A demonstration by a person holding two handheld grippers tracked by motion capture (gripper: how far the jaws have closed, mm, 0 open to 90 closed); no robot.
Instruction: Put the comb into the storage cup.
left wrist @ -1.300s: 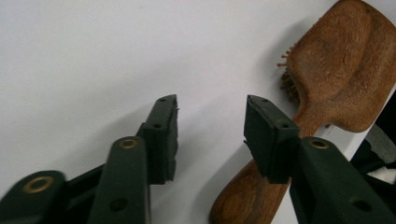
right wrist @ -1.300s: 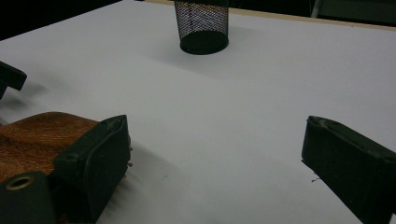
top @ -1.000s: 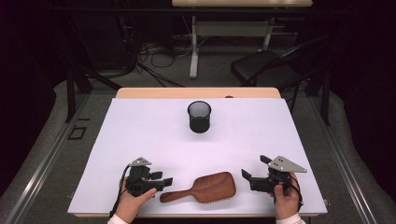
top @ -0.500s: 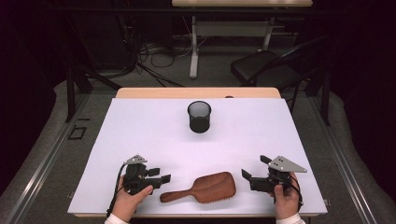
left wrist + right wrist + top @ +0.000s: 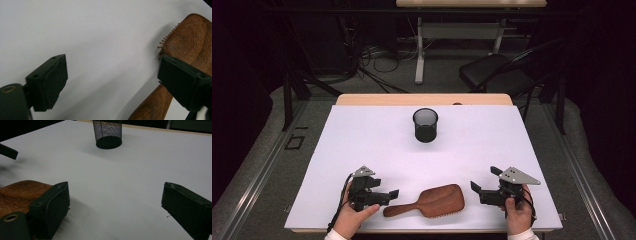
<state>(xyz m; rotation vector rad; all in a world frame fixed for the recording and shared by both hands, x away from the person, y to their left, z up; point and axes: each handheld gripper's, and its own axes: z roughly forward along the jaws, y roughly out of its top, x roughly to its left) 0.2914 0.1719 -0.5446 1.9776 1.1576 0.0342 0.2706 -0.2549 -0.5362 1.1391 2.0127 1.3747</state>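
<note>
High view: white tabletop (image 5: 362, 140). Item one, wooden paddle hairbrush (image 5: 432, 201), lying flat at the near edge, handle pointing toward the left gripper (image 5: 388, 196). Item two, black mesh cup (image 5: 425, 125), upright, well apart toward the far side. Left gripper released, jaws spread wide, just beside the handle end, one jaw over the handle in the left gripper view. Right gripper (image 5: 484, 186) released, empty, near the brush head.
</note>
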